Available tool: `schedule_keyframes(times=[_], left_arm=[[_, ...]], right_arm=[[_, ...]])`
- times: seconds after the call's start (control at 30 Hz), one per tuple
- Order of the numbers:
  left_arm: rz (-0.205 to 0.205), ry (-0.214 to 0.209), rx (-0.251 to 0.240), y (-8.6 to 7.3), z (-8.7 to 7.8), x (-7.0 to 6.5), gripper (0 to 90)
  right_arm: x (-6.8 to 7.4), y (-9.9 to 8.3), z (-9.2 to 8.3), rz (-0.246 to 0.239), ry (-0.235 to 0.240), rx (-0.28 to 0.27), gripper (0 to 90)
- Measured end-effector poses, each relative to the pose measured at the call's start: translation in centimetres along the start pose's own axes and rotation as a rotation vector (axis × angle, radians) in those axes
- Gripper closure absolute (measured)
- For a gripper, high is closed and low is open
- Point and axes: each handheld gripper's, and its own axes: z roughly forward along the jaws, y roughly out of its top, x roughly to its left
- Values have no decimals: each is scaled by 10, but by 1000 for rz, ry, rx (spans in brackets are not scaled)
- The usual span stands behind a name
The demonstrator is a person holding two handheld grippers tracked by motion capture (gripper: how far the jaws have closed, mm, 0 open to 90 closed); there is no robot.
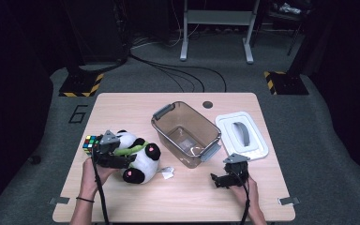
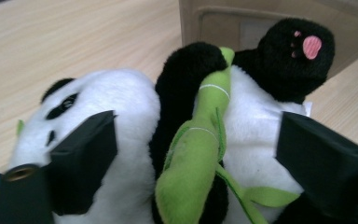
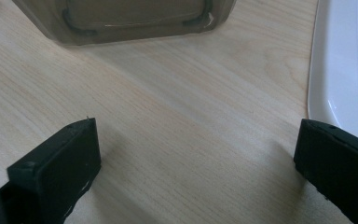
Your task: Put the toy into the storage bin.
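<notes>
Left gripper fingers pressing plush panda, right gripper fingers wide open, empty, "6" on floor

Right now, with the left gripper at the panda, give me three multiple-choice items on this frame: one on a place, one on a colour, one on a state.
1. Where does the white lid lie?
A. on the bin
B. on the table, on the far side of the bin from the panda
C. under the panda

2. What colour is the stalk that the plush panda hugs?
A. green
B. red
C. blue

3. How do the right gripper's jaws stand?
A. shut on the lid
B. shut on the cube
C. open over bare table

Answers: 1 B, the lid rests flat on the table beside the clear bin, opposite the panda. 2 A, the left gripper view shows a green stalk across its belly. 3 C, the right gripper view shows wood grain between the spread jaws.
</notes>
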Motion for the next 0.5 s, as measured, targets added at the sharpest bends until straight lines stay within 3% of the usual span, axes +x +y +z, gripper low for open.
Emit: schedule_keyframes(times=[0.07, 0.13, 0.17, 0.37, 0.5], left_arm=[[1, -32, 16, -3, 7, -1, 341], [-9, -32, 8, -4, 8, -1, 402], [-28, -54, -3, -6, 8, -1, 444], [-18, -59, -27, -8, 6, 0, 705], [17, -61, -43, -9, 3, -1, 736]], right_arm=[[0, 0, 0, 0, 0, 0, 0], [0, 0, 0, 0, 0, 0, 0], [0, 0, 0, -1, -1, 0, 0], [0, 0, 0, -1, -1, 0, 0], [0, 0, 0, 1, 0, 0, 0]])
